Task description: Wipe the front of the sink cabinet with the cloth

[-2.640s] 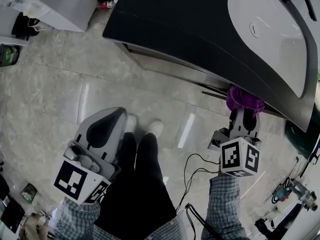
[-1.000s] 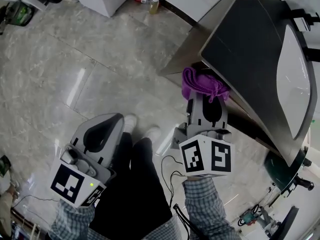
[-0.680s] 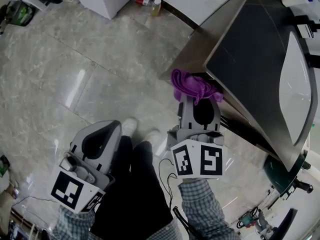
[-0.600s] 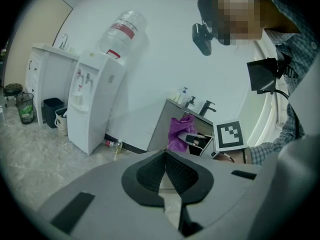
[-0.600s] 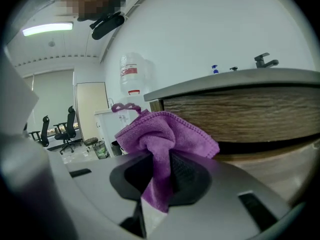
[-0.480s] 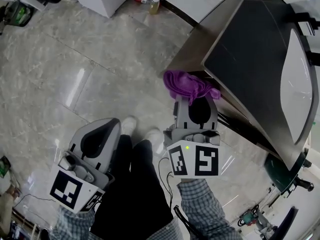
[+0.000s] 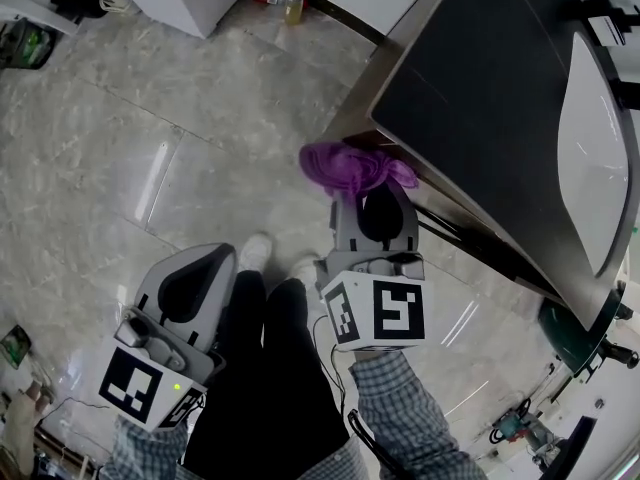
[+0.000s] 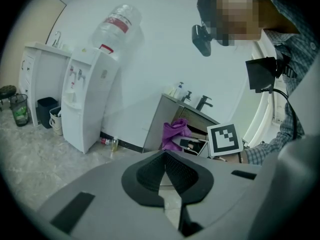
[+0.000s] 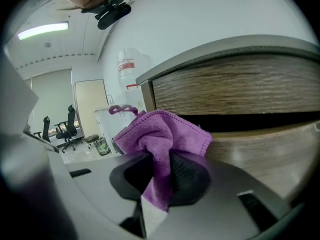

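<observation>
At the lower left of the head view my left gripper (image 7: 208, 266) hangs over the pale tiled floor (image 7: 120, 148), well apart from the work. Its own view shows the dark pads brought together at the tips with nothing between them (image 8: 165, 156). That view also gives me what the head view barely catches: a white water dispenser (image 8: 85, 104) standing at the left with an upturned bottle on top.

At the centre of the head view the right gripper (image 7: 368, 200) points up the frame, clenched on the purple cloth (image 7: 345, 166). The cloth bunches out past the jaw tips, right at the near left corner of the sink cabinet (image 7: 480, 88). From above I get only the dark countertop and the white basin (image 7: 595, 148) at the far right. The cabinet's front is all but hidden under the overhang. The right gripper view fills that in (it faces the front squarely). There the cloth (image 9: 160, 131) is pinched between the pads, with the wood-grain front (image 9: 240, 89) close behind it and to the right. I cannot tell whether cloth and front are touching
</observation>
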A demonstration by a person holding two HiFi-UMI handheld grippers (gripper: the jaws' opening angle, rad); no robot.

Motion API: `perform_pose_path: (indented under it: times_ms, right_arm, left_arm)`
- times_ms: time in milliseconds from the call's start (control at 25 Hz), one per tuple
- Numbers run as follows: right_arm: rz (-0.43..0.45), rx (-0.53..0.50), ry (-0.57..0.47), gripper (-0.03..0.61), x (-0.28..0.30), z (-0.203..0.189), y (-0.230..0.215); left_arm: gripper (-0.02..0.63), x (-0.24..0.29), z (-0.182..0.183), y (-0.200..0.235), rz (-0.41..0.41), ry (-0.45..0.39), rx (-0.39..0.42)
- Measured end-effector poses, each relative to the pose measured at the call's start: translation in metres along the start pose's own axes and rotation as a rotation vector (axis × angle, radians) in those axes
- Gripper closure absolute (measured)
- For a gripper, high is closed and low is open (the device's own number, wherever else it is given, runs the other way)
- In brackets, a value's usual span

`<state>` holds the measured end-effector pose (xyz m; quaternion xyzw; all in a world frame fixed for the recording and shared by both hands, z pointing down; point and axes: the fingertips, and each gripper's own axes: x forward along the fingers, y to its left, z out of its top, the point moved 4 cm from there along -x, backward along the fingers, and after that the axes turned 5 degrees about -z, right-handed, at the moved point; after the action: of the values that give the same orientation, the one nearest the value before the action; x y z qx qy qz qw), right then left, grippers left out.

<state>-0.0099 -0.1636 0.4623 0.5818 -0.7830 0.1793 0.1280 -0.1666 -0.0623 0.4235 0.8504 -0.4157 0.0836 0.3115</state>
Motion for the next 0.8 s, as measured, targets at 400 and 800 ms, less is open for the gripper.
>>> perform_pose_path:
  times_ms: [400, 800]
  right_arm:
    - [-0.061, 0.024, 0.004, 0.505, -0.021, -0.008, -0.041]
    - [-0.202, 0.064, 0.013, 0.505, -0.058, -0.023, -0.106]
  left_arm:
    - [0.603, 0.023, 0.0, -0.022, -0.048, 0.034, 0.02]
    - [0.603, 0.053, -0.004, -0.05, -0.117, 0.078, 0.065]
